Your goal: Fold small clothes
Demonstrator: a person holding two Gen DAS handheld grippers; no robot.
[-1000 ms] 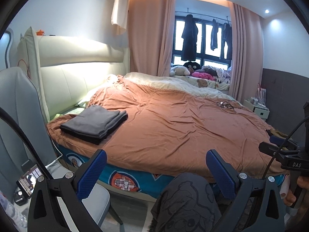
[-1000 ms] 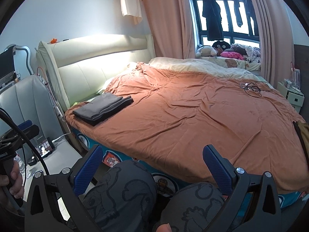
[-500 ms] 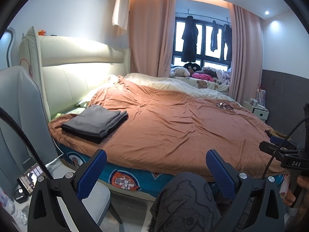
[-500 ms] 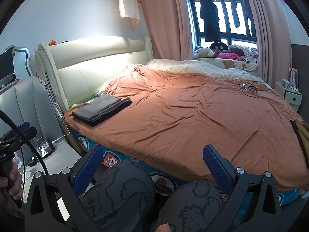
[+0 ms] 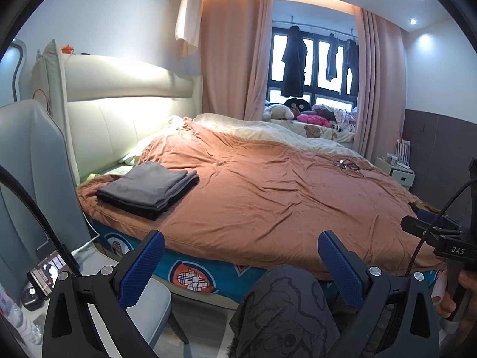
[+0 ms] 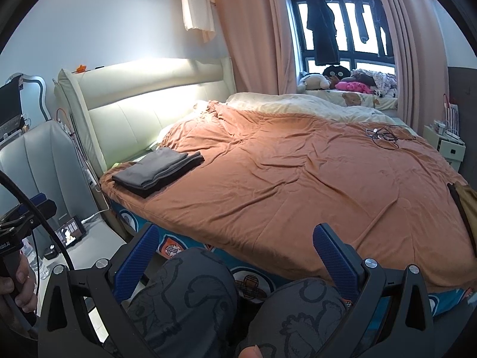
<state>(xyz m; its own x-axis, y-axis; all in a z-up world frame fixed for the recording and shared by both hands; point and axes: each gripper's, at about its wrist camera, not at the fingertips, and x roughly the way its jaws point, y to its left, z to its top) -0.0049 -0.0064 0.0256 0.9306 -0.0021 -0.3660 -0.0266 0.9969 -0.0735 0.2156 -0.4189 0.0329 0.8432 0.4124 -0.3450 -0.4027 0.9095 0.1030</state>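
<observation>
While both tools (image 5: 241,262) (image 6: 235,256) gape empty, flat-folded grey clothes (image 5: 149,189) rest on rumpled orange bedding (image 5: 283,197).

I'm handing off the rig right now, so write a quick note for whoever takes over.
Left tongs: open, empty, held short of the bed.
Right tongs: open, empty, above the person's knees.
Folded grey clothes sit stacked on the orange blanket near the headboard: done.
Left: no unfolded garment is clearly visible; something dark lies at the bed's right edge, check it.
</observation>
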